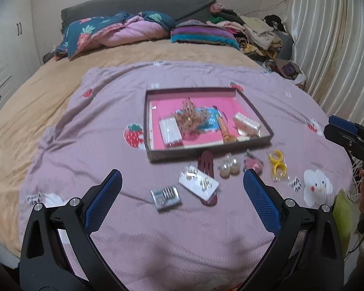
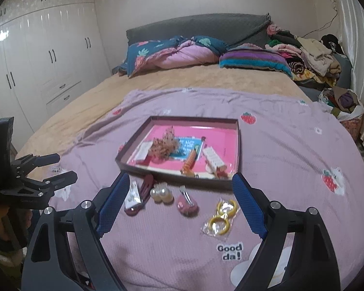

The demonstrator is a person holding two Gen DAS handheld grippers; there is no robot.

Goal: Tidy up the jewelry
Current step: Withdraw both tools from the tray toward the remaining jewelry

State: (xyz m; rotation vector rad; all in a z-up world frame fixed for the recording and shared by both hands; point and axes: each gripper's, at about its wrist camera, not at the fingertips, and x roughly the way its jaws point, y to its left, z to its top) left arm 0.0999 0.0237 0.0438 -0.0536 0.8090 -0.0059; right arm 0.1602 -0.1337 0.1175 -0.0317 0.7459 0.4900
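Both claws wide, empty. Yellow hoops (image 2: pixel 222 214) lay just ahead of right claw (image 2: pixel 180 202) (nearer one), tray (image 2: pixel 237 145) beyond.

— How many trays on the bed?
— One tray (image 1: pixel 210 155), with a pink floor. I count five things inside it: one white packet (image 1: pixel 170 131), one golden beaded cluster (image 1: pixel 190 118), one blue card (image 1: pixel 211 121), one orange clip (image 1: pixel 227 131), one pale comb-like piece (image 1: pixel 246 122).
— And loose on the lilac blanket (image 1: pixel 109 121)?
— Six. One small silver packet (image 1: pixel 166 196), one white earring card (image 1: pixel 198 184), one dark red hair clip (image 1: pixel 207 161), one pair of pearl earrings (image 1: pixel 228 167), one pink clip (image 1: pixel 253 163), one bag of two yellow hoops (image 1: pixel 277 165).
— Tools?
— Two: the left tool (image 1: pixel 182 181) and the right tool (image 2: pixel 180 186).
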